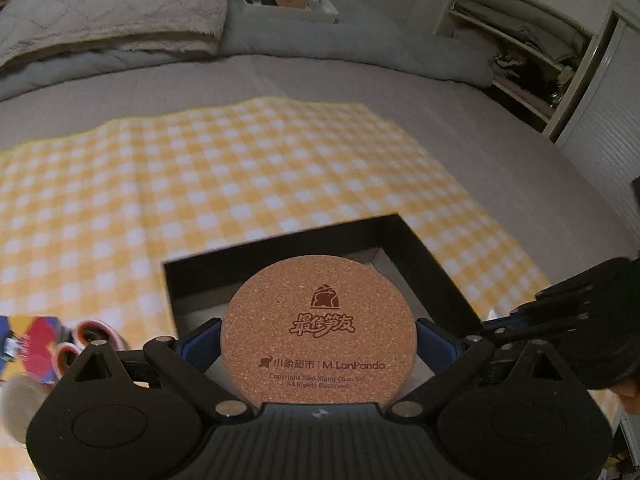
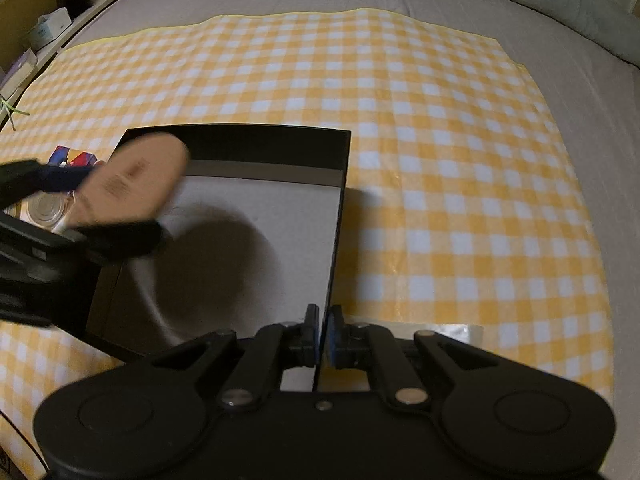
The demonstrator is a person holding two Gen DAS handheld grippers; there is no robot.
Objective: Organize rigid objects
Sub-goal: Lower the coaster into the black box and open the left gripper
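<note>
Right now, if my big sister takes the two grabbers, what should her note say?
Left gripper: shut on the cork coaster, held above the open black box.
Right gripper: shut on the box's right wall, steadying it.
Done: nothing visible inside the box.
Left: lower the coaster in, then fetch the colourful cube and tape rolls lying left of the box.

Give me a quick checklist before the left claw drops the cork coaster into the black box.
1. Left claw grips the coaster by its edges: ok.
2. Right claw pinches the box wall: ok.
3. Coaster over the opening: ok; its shadow falls on the floor inside.
4. Floor inside bare: ok where visible.
5. Coaster level: not ok, tilted in the right wrist view.
6. Gap to the floor: cannot tell.
</note>
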